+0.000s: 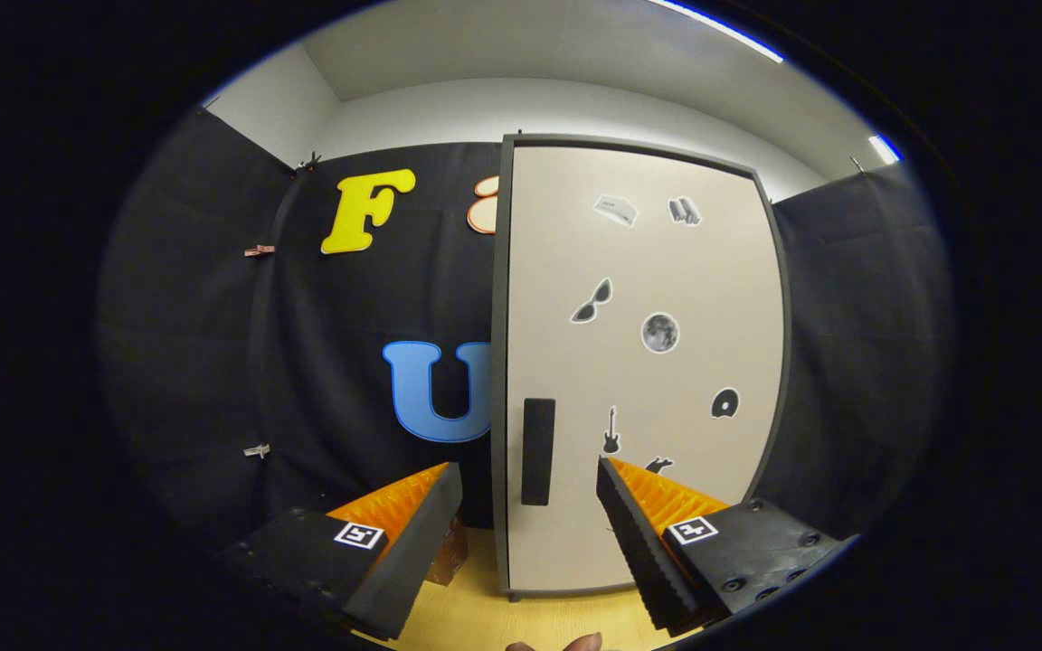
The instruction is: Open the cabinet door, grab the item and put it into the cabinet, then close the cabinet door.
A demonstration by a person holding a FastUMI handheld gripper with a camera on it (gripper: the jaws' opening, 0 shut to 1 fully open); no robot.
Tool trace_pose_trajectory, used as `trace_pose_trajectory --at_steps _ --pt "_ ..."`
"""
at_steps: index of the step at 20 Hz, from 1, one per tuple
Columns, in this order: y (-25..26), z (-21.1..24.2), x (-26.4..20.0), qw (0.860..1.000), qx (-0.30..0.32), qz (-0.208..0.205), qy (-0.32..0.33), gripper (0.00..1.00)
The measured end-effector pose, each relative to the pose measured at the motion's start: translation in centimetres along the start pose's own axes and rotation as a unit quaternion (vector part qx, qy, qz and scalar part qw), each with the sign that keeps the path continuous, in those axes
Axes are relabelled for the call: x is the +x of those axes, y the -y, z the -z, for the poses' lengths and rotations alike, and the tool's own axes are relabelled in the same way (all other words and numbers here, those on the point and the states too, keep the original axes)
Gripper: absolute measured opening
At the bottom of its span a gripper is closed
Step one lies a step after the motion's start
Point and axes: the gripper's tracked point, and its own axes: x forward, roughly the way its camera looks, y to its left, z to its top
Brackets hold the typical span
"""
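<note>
Ahead, fingers [530, 479] apart before handle [538, 450].

1 cabinet [648, 271], 1 door handle [538, 450], 7 stickers [659, 333], 1 tool [530, 484] with fingers apart

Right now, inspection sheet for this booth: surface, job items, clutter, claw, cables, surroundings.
Surface: pale wood tabletop, cabinet standing on it.
Job's things: cabinet door shut, stickers on its face; dark vertical handle near its left edge. Brownish object partly hidden behind the left finger; cannot tell what it is.
Clutter: nothing seen.
Claw: open, fingers spread either side of the handle, holding nothing.
Cables: nothing seen.
Surroundings: black cloth wall held by clips, white room wall and ceiling lights above; fingertips beneath the claw.
</note>
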Motion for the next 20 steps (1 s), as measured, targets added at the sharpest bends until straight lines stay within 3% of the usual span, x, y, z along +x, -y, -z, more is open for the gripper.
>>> trace_pose_trajectory --at_steps 9,10,13,14,15,17,18,19,20 --pt "1.2 3.3 10.3 0.999 0.018 0.027 -0.019 0.97" --pt "1.4 3.7 11.2 0.999 0.02 0.03 -0.023 0.93" --pt "1.7 4.5 12.9 0.999 0.025 0.034 -0.028 0.62" --pt "1.5 4.6 13.1 0.999 0.029 0.031 -0.032 0.46" --pt "1.6 4.6 13.4 0.999 0.028 0.03 -0.028 0.4" --pt "1.6 4.6 13.2 0.999 0.021 0.026 -0.023 0.4" --pt "1.6 4.5 13.2 0.999 0.014 0.022 -0.02 0.31" --pt "1.6 4.7 13.0 0.999 0.014 0.021 -0.023 0.31" --pt "1.7 4.7 12.8 0.999 0.011 0.021 -0.022 0.23"
